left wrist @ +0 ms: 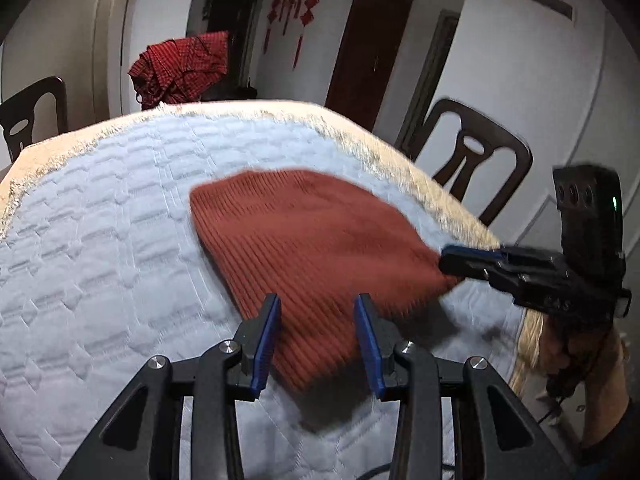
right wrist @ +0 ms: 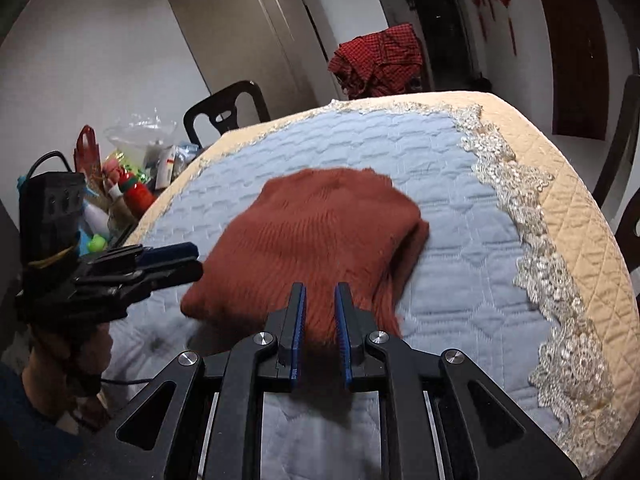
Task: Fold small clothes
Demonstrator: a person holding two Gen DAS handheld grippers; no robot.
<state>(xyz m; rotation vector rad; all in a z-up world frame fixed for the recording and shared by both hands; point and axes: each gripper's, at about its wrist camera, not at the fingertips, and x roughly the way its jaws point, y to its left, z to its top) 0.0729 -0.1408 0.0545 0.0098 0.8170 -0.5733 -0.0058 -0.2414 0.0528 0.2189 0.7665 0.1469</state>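
A rust-red ribbed knit garment lies folded on the light blue quilted table cover. My left gripper is over its near edge with jaws apart; the cloth runs between the blue pads, lifted a little. In the right wrist view the garment fills the middle. My right gripper has its pads close together on the garment's near edge. It shows in the left wrist view at the garment's right corner, closed on it. The left gripper shows in the right wrist view at the garment's left edge.
The cover has a beige lace border. A red plaid cloth hangs behind the table. Dark chairs stand around it. A clutter of bottles and bags sits to the left.
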